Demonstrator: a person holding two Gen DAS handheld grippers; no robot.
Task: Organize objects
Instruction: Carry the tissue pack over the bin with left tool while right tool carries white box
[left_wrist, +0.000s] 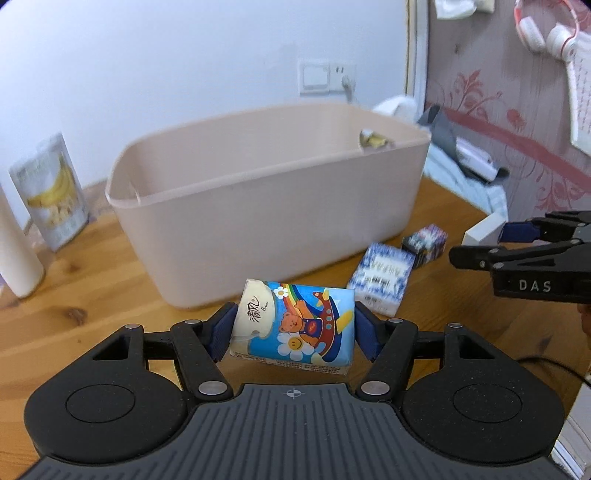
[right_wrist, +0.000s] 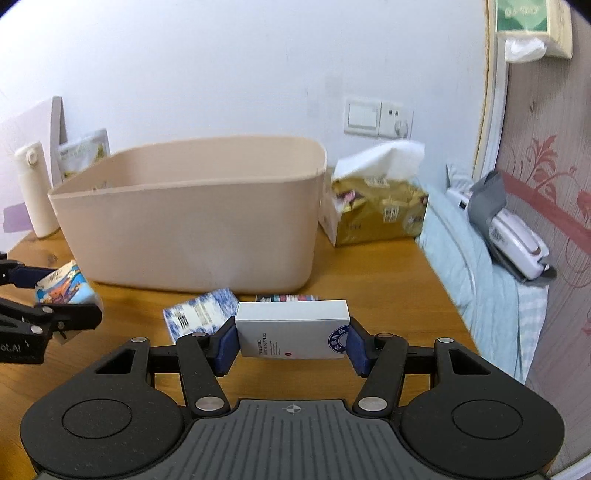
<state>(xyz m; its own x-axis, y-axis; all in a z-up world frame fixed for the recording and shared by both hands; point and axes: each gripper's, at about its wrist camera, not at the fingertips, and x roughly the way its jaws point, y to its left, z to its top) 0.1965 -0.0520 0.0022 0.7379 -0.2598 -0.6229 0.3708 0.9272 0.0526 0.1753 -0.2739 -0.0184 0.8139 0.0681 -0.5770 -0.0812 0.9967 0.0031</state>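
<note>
Both loaded: left gripper (left_wrist: 293, 332) clamps the cartoon tissue pack (left_wrist: 295, 325), right gripper (right_wrist: 291, 338) clamps the white box (right_wrist: 293, 332). Next, lift over the beige bin (left_wrist: 266, 206), centre frame.

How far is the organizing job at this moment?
Done: nothing visible inside the beige plastic bin. In hand: left gripper holds the cartoon-bear tissue pack; right gripper holds the white cardboard box. Left: blue-white patterned packet on the table.
</note>
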